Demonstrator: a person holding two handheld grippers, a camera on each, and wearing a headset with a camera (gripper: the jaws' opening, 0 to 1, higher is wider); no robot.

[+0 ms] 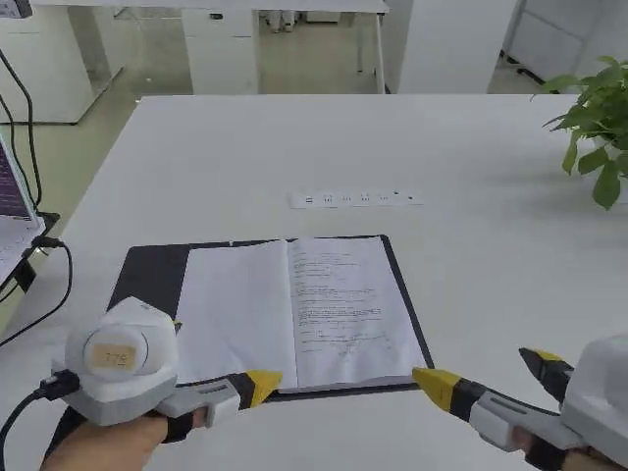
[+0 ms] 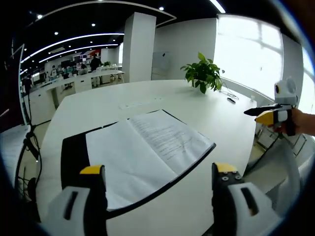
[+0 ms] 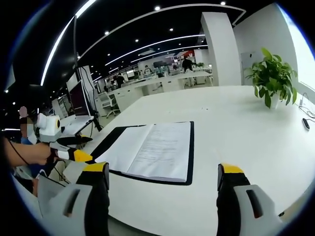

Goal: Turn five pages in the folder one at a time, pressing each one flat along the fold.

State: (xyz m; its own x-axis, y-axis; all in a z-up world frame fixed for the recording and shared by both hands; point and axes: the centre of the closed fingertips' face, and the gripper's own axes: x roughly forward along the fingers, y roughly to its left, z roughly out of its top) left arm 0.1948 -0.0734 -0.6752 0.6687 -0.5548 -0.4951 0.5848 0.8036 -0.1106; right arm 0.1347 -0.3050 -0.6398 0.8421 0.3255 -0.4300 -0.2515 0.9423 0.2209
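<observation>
Both spread: your left claw and right claw hang near the open folder; pinch carelessly and you may lift several pages or crease one

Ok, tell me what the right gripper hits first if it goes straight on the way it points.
Probably the folder: in its own view the right gripper faces the folder's near edge and the printed page, with bare table before it. Height is unclear.

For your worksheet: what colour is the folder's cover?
Black cover, best in head view.
</observation>
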